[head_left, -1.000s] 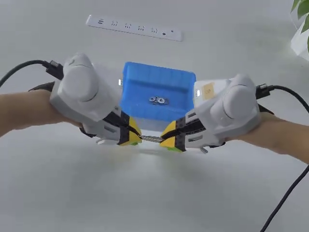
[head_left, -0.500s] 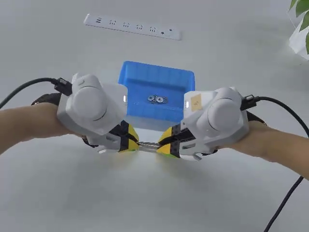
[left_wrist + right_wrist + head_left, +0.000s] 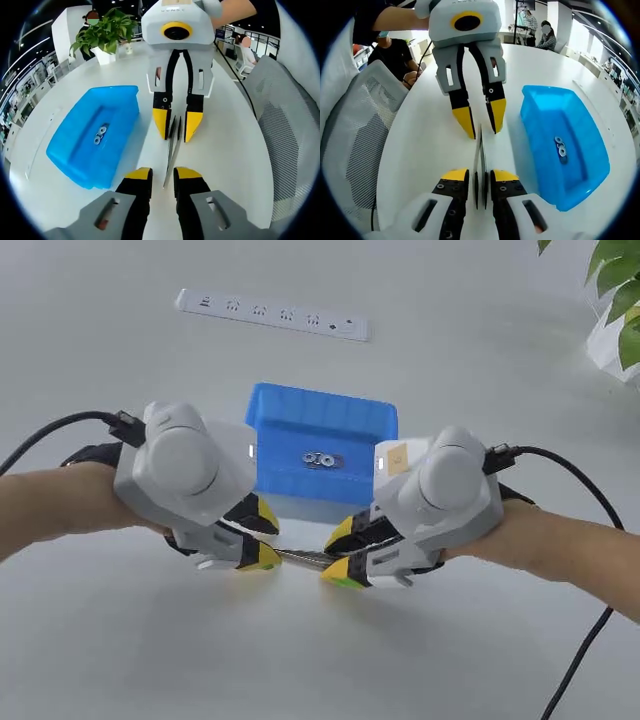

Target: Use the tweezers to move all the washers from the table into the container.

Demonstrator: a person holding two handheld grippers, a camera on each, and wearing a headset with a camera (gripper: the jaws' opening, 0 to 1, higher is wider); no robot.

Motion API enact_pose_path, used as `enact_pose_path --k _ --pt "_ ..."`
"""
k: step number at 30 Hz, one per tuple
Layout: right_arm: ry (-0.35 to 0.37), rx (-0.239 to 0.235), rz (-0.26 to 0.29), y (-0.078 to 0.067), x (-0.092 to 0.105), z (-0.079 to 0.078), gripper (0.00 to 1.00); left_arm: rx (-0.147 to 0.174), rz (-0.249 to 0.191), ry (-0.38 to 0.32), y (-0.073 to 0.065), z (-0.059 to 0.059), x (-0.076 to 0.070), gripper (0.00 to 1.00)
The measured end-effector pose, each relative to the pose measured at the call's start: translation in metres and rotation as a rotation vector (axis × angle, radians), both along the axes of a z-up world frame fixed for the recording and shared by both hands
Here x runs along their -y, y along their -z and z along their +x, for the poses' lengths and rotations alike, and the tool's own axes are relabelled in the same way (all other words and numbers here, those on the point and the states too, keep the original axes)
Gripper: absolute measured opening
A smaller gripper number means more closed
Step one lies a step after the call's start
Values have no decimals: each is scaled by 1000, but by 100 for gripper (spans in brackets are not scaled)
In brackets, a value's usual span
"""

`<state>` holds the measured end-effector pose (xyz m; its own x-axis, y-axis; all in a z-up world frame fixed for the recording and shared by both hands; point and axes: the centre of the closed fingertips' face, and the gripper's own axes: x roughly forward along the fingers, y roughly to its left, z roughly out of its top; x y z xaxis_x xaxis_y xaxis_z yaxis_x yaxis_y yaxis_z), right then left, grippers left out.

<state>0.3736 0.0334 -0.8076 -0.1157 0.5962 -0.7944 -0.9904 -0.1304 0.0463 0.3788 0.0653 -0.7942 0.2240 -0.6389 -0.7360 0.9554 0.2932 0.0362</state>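
The right gripper (image 3: pixel 336 551) is clenched on the wide end of the tweezers (image 3: pixel 303 557), both blades pinched between its jaws, while the left gripper (image 3: pixel 264 537) faces it with jaws spread around the tip, apparently not touching it. The washers (image 3: pixel 320 459) lie together in the blue container (image 3: pixel 320 405), just behind the two grippers; none shows on the counter (image 3: pixel 320 660). The likely trouble is the handover: the tweezers are thin, smooth metal, and if the left gripper closes off-centre on the narrow tip, or the right lets go too soon, they could twist or slip down onto the counter. A hard squeeze would also press the blades shut. With both grippers so near the container, a sideways swing could nudge it
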Motion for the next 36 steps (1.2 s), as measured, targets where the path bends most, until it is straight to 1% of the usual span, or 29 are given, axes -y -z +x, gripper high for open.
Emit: enact_pose_path --k 1,2,3,4,5,7,9,10,11,12,13,14,15,16,17,19,22,24,25,26,27,28,29,30,31,32,33,34,36 --pt "-3 32 -9 0 1 3 23 2 -7 -11 -4 0 -1 23" --pt "-8 78 -13 -1 3 9 25 2 -10 -16 -6 0 -3 24" --pt "-17 93 -5 -3 2 10 25 2 -13 -21 -8 0 -4 25" --pt "-1 66 4 -7 4 8 25 0 -21 -29 -12 -1 -5 26" --pt "27 55 40 -16 2 9 25 6 -33 -34 -17 -3 -7 26" --pt "40 71 64 -28 5 12 25 8 -50 -39 -23 -6 -9 26" --pt "55 74 86 -37 7 13 27 15 -57 -52 -27 -7 -11 29" --pt "65 86 105 -44 8 15 29 17 -62 -58 -30 -8 -13 30" --pt "68 82 116 -48 10 13 29 16 -66 -60 -32 -10 -14 31" --pt "75 55 159 -55 9 9 30 23 -67 -70 -35 -12 -15 34" --pt "85 49 188 -61 9 6 31 28 -64 -77 -37 -13 -17 37" --pt "102 57 218 -67 10 6 32 47 -54 -107 -41 -12 -21 43" --pt "106 63 226 -70 13 4 33 55 -52 -123 -44 -13 -24 49" --pt "112 66 235 -72 16 2 36 55 -63 -149 -48 -14 -26 55" --pt "132 60 254 -76 19 0 39 55 -69 -158 -51 -16 -28 61" --pt "160 49 266 -79 26 -5 47 61 -73 -194 -58 -17 -33 65" --pt "170 51 262 -82 36 -11 55 58 -120 -239 -68 -21 -33 70" --pt "180 61 262 -86 42 -14 58 56 -143 -244 -74 -25 -32 77" --pt "186 60 266 -89 45 -14 61 73 -163 -242 -80 -27 -31 79" --pt "194 57 276 -92 47 -15 63 84 -171 -241 -84 -28 -30 80" --pt "203 59 287 -96 48 -15 67 88 -186 -247 -90 -30 -30 80" --pt "221 71 306 -102 51 -13 68 87 -202 -250 -94 -32 -29 79" --pt "231 73 312 -106 54 -13 68 93 -226 -260 -101 -33 -29 79" --pt "252 89 325 -112 57 -10 69 100 -246 -272 -106 -33 -29 80" --pt "265 107 337 -116 60 -7 70 130 -254 -276 -112 -33 -32 82" --pt "284 121 346 -122 64 -5 71 154 -256 -283 -117 -32 -34 86" --pt "302 125 354 -126 68 -4 74 169 -253 -292 -120 -33 -36 89" --pt "317 130 363 -130 70 -3 77 169 -251 -302 -123 -34 -39 91" --pt "342 137 377 -137 74 -6 82 151 -262 -325 -127 -37 -43 94"
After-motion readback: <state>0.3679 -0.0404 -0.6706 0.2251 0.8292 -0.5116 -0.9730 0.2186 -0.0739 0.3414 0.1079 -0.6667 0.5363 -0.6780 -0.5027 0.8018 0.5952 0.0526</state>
